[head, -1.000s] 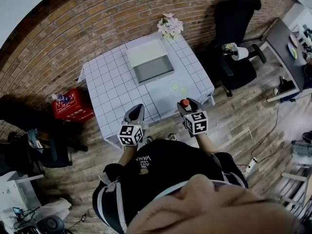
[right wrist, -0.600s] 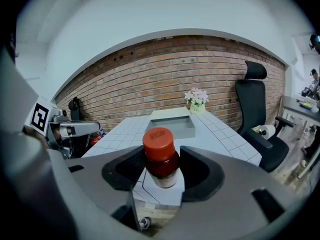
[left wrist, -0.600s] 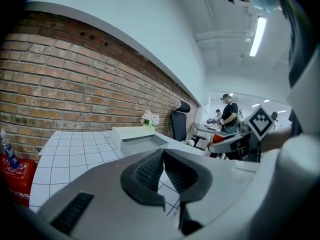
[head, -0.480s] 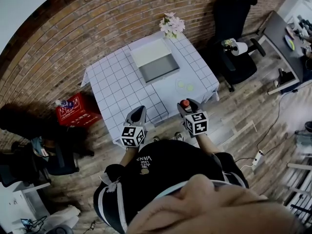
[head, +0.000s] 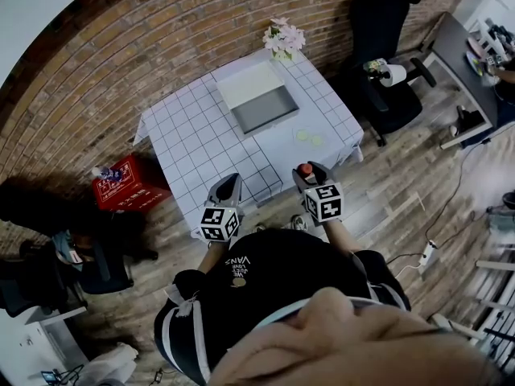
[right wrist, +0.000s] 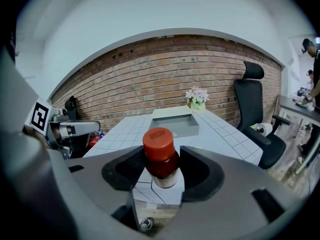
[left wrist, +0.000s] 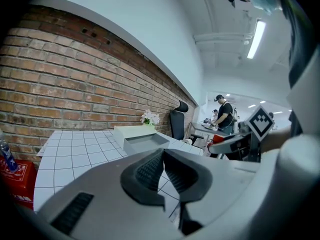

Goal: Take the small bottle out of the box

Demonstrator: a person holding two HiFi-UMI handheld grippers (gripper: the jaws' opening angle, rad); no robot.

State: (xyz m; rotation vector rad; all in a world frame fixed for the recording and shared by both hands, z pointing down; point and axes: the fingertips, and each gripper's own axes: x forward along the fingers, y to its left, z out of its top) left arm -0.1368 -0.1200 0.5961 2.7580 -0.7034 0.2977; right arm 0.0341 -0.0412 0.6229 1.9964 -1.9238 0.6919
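Note:
My right gripper (right wrist: 161,170) is shut on a small bottle (right wrist: 160,156) with a red cap and dark body; it stands upright between the jaws, held in the air in front of the table's near edge. In the head view the bottle's red cap (head: 305,169) shows at the tip of the right gripper (head: 309,173). My left gripper (left wrist: 163,171) is shut with nothing between its jaws; it hangs beside the near edge too (head: 226,186). The open grey box (head: 259,99) with its white lid raised sits at the far side of the table.
The table (head: 201,147) has a white grid-pattern cloth. A pot of flowers (head: 282,39) stands behind the box. Two pale green discs (head: 308,137) lie on the cloth at the right. A black office chair (head: 385,51) stands to the right, a red crate (head: 127,185) on the floor to the left.
Both grippers stay where they were, the right still holding the bottle. The table and room shift slightly in the head view as the head moves.

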